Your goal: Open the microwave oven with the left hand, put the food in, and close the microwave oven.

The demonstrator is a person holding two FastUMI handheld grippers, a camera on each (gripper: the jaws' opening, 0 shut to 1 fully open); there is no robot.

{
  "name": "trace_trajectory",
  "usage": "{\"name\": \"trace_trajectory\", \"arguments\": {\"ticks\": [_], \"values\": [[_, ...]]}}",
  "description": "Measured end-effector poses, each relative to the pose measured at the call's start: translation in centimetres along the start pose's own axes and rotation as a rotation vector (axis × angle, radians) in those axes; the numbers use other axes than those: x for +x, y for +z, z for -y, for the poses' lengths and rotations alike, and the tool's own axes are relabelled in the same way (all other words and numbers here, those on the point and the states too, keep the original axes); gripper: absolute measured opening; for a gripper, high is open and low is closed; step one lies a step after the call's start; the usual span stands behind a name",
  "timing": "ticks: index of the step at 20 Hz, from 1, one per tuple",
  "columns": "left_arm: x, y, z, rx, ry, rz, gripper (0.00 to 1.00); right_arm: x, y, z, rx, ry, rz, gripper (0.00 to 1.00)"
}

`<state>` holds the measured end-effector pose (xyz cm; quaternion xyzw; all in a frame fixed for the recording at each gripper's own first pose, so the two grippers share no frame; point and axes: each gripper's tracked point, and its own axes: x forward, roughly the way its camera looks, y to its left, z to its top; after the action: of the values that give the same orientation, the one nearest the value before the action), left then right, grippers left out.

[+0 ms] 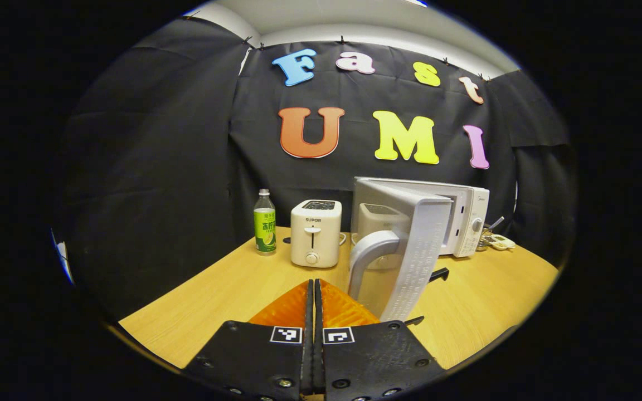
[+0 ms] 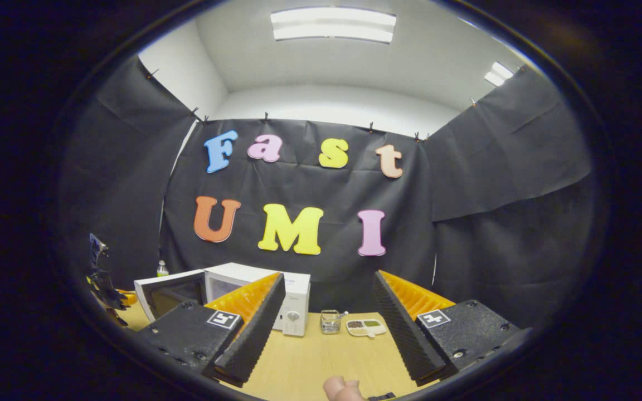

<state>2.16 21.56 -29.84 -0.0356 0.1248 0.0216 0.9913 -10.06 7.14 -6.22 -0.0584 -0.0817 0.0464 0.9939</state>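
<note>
Microwave oven (image 1: 466, 220) stands at 1 o'clock in the left gripper view, at the back of the table (image 1: 215, 295), with its door (image 1: 418, 256) swung well out toward me and the handle (image 1: 368, 256) facing the left tool (image 1: 314, 289). I see the left tool with its fingers brought together and nothing between them; it sits just beside the handle, and I cannot tell whether it touches it. The right tool (image 2: 326, 312) stands spread wide and empty, aimed over the table toward the back wall.

Food: I judge the small divided dish (image 2: 366, 327) at 12 o'clock in the right gripper view to be the item to load, lying on the table just right of a small metal basket (image 2: 330, 321) and the microwave oven's control panel.

Risks, as I judge them:
- The open door projects over the table; a sideways sweep of the left tool could knock it further or jolt the oven.
- The dish is low and flat; a shallow grip by the right tool could tilt it and spill the contents.
- The basket is near the dish and could be struck on approach.
- The toaster (image 1: 316, 233) and bottle (image 1: 264, 223) at 11 o'clock in the left gripper view stand near the door's swing side.

Surface: pale wood-grain table, smooth. Room: black cloth walls, white ceiling with a strip light (image 2: 333, 25). Fingertips (image 2: 343, 389) of a person show at 6 o'clock in the right gripper view.
</note>
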Motion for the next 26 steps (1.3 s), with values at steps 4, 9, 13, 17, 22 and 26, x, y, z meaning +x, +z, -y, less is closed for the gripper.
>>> {"name": "trace_trajectory", "arguments": {"ticks": [4, 9, 13, 17, 22, 26], "values": [[0.3, -0.3, 1.5, 0.048, -0.027, 0.001, 0.00, -0.4, -0.5, 0.1, 0.050, 0.012, -0.011, 1.00], [0.9, -0.2, 5.4, 0.036, -0.113, 0.013, 0.00, -1.0, -0.1, 0.8, 0.072, 0.010, -0.015, 1.00], [1.8, 0.4, 9.7, 0.021, -0.207, 0.028, 0.00, -1.6, 0.1, 0.7, 0.107, 0.017, -0.010, 0.91], [2.6, 0.8, 14.2, 0.031, -0.300, 0.042, 0.00, -1.8, 0.0, 1.1, 0.112, 0.027, -0.021, 1.00], [4.7, 1.1, 19.9, 0.019, -0.416, 0.044, 0.00, -2.0, 0.2, 2.6, 0.140, 0.013, -0.019, 1.00], [7.9, 1.4, 23.8, 0.017, -0.462, 0.047, 0.00, -2.2, -0.2, 4.3, 0.172, -0.002, -0.028, 1.00]]}}
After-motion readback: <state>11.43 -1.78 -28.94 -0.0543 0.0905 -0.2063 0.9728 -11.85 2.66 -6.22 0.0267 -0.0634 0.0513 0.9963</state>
